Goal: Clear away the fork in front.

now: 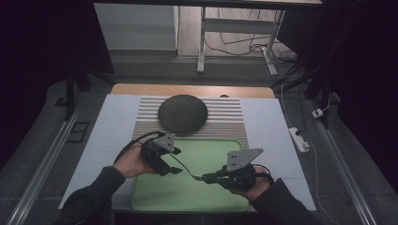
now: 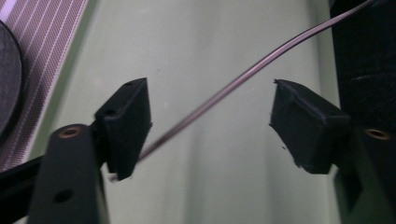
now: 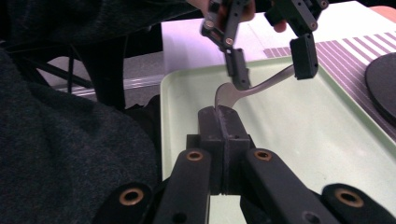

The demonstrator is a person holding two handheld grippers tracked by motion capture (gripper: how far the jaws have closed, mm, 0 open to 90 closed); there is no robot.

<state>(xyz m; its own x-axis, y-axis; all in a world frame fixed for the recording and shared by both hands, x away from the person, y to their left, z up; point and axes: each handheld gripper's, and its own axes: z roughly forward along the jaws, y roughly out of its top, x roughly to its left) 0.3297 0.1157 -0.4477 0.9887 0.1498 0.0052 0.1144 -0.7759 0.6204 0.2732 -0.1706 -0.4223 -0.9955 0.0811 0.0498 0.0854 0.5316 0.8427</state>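
A thin metal utensil point(image 3: 261, 85) is held above the green tray point(image 1: 155, 197). My right gripper point(image 3: 219, 114) is shut on its wide end, which the jaws mostly hide. Its slim handle point(image 2: 233, 84) runs away from there and passes between the jaws of my left gripper point(image 2: 210, 121). That gripper is open, with its pads well apart; the handle lies close by one pad point(image 2: 128, 121) and far from the other. In the high view, the left gripper point(image 1: 177, 161) and right gripper point(image 1: 209, 178) face each other over the tray, with the utensil point(image 1: 188, 171) bridging them.
A dark round domed object point(image 1: 183, 112) rests on a striped mat point(image 1: 225, 123) just beyond the tray. A white board point(image 1: 267, 126) covers the tabletop under both. A power strip point(image 1: 299, 139) and cables lie off the table's right side.
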